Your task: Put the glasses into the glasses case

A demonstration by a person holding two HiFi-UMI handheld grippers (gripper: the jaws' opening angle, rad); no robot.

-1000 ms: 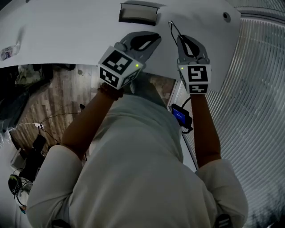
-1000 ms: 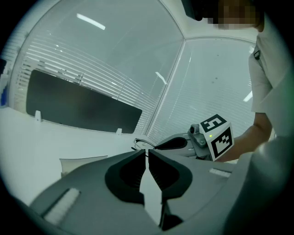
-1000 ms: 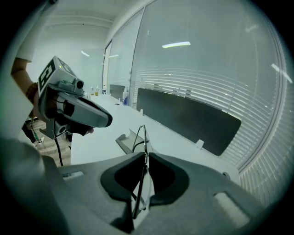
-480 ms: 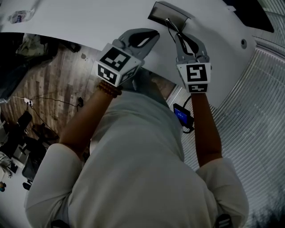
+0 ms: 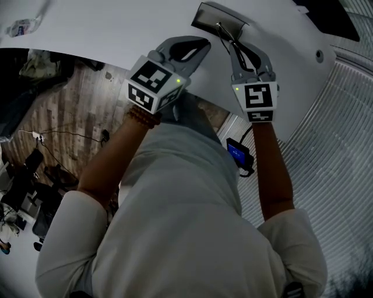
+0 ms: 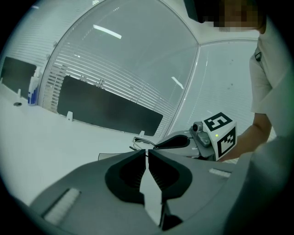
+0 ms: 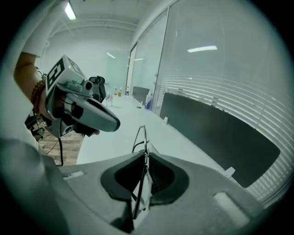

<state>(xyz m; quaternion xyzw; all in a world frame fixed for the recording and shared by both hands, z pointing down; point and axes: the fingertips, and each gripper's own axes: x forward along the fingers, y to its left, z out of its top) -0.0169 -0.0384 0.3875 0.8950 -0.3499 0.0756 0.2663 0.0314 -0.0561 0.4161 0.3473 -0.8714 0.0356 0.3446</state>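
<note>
— Jaws on the left gripper [image 6: 146,150] sit pressed together, nothing between them, out over the white table [image 5: 105,29].
— Further right, the right gripper [image 7: 146,153] is clamped on the glasses [image 7: 137,137], pinching the thin frame right at the case [image 5: 217,17] on the table.

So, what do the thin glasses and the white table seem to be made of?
Thin dark glasses: probably metal wire, slender with a faint gleam. White table: smooth, uniform top, perhaps laminate; the look leaves it open.
</note>
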